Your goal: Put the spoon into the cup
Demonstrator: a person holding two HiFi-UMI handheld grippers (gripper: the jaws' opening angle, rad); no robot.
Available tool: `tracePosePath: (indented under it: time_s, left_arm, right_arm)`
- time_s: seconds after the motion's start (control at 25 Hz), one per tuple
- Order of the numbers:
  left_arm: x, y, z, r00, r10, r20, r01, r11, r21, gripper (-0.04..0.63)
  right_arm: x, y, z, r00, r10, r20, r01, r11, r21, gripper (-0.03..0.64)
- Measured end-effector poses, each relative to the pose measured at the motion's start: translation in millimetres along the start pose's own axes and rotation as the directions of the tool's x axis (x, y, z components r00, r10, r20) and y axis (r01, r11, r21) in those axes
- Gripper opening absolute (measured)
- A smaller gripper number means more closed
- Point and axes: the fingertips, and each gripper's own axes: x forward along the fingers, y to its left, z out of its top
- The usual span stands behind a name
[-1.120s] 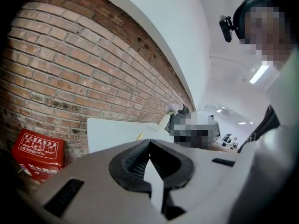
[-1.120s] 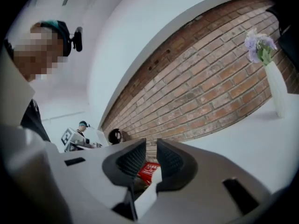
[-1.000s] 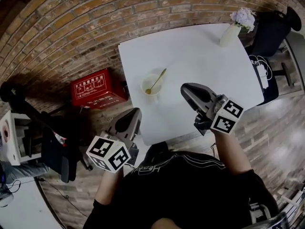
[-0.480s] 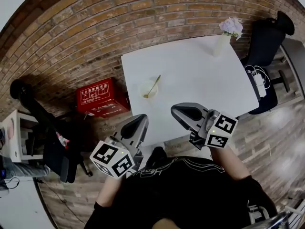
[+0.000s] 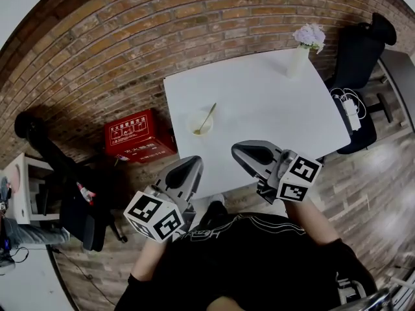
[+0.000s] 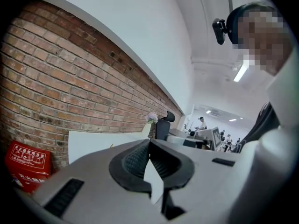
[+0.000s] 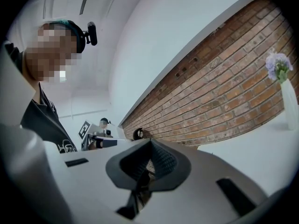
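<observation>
A pale cup [image 5: 199, 122] stands near the left edge of the white table [image 5: 272, 109], and a gold spoon [image 5: 208, 117] leans in it with its handle up to the right. Both grippers are held near the person's body, well short of the cup. My left gripper [image 5: 187, 168] sits off the table's near left corner, jaws shut with nothing between them. At the table's near edge, my right gripper [image 5: 245, 151] is likewise shut and empty. In the left gripper view the black pads [image 6: 148, 158] meet; in the right gripper view the pads [image 7: 149, 162] also meet.
A white vase with lilac flowers [image 5: 303, 46] stands at the table's far right corner. A red box [image 5: 133, 137] lies on the floor left of the table, by the brick wall. A black chair [image 5: 360, 50] is on the right.
Both grippers have drawn back from the table toward the person's body, and the head view has pulled away. The spoon stays in the cup.
</observation>
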Motion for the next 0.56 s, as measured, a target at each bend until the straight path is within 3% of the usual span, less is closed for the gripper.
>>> tracePosePath:
  time_s: [0.56]
  left_arm:
    - [12.8, 11.7, -0.1, 1.000, -0.016, -0.014, 0.016, 1.000, -0.007, 0.004]
  right_arm:
    - [1.7, -13.1, -4.8, 0.999, -0.035, -0.014, 0.035, 0.999, 0.006, -0.003]
